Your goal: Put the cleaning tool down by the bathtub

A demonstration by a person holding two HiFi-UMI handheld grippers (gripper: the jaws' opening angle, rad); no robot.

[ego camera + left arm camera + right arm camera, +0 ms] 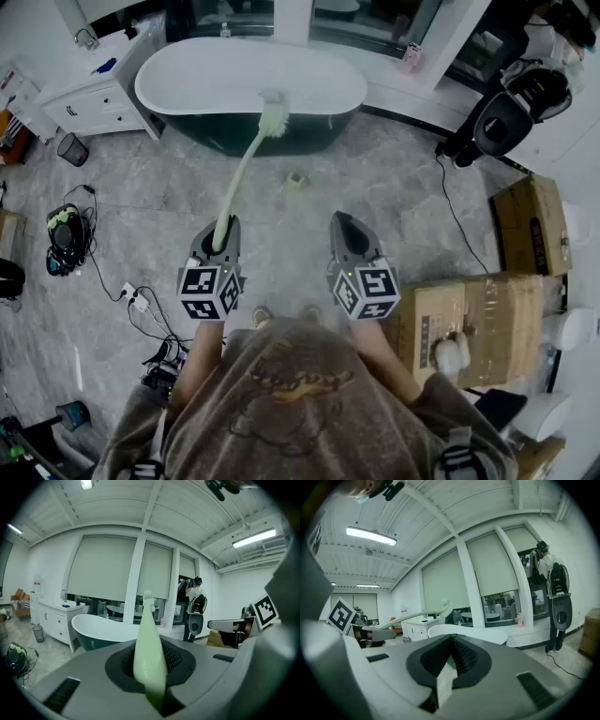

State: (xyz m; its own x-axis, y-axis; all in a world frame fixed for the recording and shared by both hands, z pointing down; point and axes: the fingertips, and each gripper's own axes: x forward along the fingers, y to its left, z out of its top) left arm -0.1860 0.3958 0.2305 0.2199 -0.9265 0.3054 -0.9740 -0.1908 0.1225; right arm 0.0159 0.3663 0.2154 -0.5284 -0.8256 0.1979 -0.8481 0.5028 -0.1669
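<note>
Cabinet (94, 101) left of bathtub (323, 127)

The cleaning tool (240, 178) is pale green. The bathtub (314, 127) is white inside and dark green outside. The floor (394, 206) is grey, veined like marble.

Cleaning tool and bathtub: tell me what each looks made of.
Cleaning tool: likely plastic, pale green, smooth moulded handle, bristled head. Bathtub: smooth white inside, dark green outer shell; probably acrylic or enamel, cannot tell which.
</note>
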